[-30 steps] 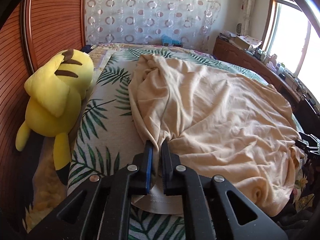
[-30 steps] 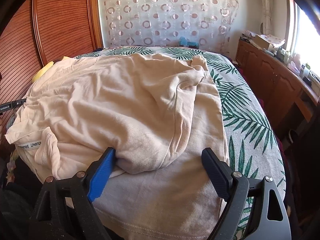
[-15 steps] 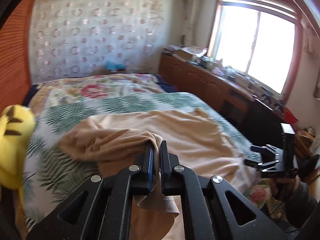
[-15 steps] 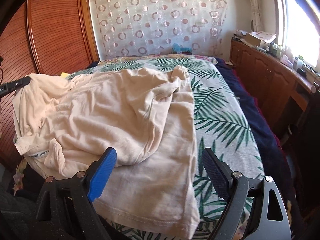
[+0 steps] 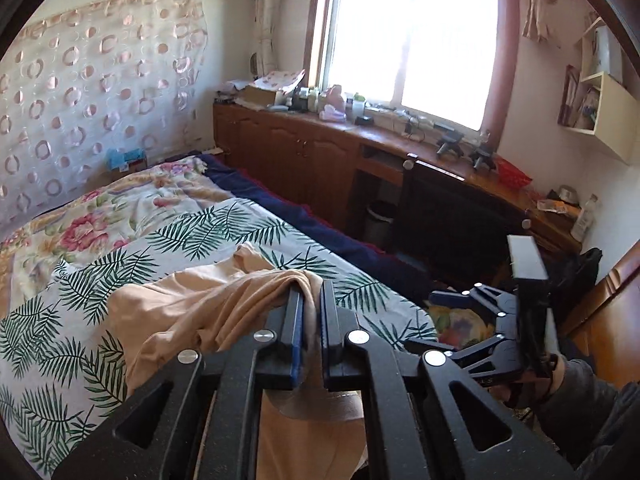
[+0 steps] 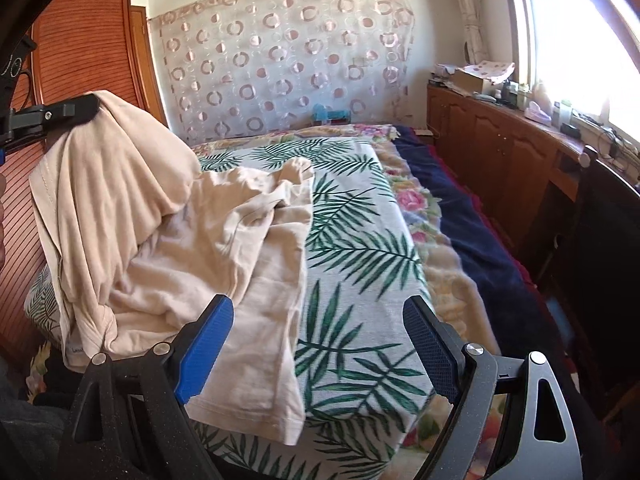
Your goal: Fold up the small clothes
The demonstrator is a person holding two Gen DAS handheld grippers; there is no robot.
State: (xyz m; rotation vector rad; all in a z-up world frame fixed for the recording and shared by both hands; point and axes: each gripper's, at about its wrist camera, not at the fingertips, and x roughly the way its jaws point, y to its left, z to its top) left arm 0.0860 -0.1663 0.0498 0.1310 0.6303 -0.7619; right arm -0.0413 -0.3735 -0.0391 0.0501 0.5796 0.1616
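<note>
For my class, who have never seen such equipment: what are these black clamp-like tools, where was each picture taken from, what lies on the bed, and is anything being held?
A person holds a black two-finger clamp tool in each hand; each tool carries a camera looking along its fingers. One picture is from the left gripper, the other from the right gripper. A crumpled beige cotton T-shirt lies on the palm-leaf-print bedspread. The left tool is shut on an edge of the shirt and lifts it above the bed. The right tool is open and holds nothing.
</note>
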